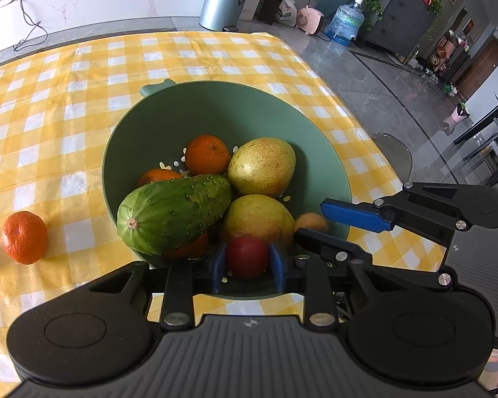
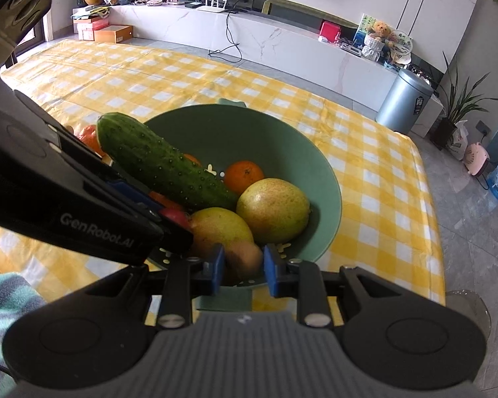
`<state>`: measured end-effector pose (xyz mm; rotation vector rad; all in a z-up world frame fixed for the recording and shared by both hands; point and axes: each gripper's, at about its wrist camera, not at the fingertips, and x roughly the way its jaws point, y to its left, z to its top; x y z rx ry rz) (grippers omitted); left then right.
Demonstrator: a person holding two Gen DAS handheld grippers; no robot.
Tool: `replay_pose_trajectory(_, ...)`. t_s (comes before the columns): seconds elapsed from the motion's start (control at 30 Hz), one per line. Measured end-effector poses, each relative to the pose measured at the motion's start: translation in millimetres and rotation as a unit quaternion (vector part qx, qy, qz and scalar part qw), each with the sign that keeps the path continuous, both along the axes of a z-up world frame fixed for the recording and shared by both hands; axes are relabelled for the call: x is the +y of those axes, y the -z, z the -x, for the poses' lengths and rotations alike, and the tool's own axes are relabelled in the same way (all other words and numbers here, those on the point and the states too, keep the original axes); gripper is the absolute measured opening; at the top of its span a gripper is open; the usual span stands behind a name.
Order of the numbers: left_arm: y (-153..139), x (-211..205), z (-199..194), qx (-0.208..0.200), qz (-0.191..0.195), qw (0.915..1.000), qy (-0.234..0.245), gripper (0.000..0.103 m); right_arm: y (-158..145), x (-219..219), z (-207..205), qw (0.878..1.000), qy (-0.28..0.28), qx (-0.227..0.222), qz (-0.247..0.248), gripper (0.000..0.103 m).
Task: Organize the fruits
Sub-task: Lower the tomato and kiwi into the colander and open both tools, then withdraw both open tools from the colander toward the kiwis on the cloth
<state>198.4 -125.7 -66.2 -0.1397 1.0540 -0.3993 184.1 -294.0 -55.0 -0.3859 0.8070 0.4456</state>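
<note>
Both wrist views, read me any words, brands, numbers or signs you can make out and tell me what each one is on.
"GenRobot.AI": white lettering on the black body of the left gripper, seen in the right wrist view.
Label on the silver trash bin: too small to read.
Label on the same bin in the left wrist view: blurred, unreadable.
Boxes, books and packets on the white counter: too small to read.
Nothing legible on the fruits or the green colander.

I see the knobbly green cucumber [image 1: 174, 214] slanting across the green colander bowl's [image 1: 215, 106] left side; its far half lies open.
</note>
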Motion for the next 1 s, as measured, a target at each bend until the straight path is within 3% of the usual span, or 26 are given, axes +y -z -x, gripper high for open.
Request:
replay_pose_trajectory(0.13,-4,0,2,-0.003,0.001,1.0,-0.002,0.05,-2,1,2,1.0,0.001,-0.004,0.004,0.027)
replay_pose_trajectory(0.17,-6,0,3,-0.005,0.001,1.0,-0.002,0.053,-3,2,3,1.0,0.001,-0.007,0.005,0.032)
replay_pose_trajectory(0.43,-27,4,18,-0.037,-0.003,0.9993,0.002,0.059,-18,6,18,0.999,0.015,-0.045,0.012,0.043)
replay_pose_trajectory(0.53,-36,6,28,-0.05,-0.018,0.9986,0.001,0.06,-26,9,28,0.997,0.037,-0.067,0.017,0.056)
replay_pose_trajectory(0.8,-61,23,61,-0.098,-0.065,0.9931,0.003,0.06,-42,13,55,0.991,0.101,-0.069,-0.059,0.064)
replay_pose_trajectory(1.0,-76,50,84,-0.124,-0.088,0.9883,-0.007,0.061,-46,32,78,0.986,0.115,-0.07,-0.097,0.068)
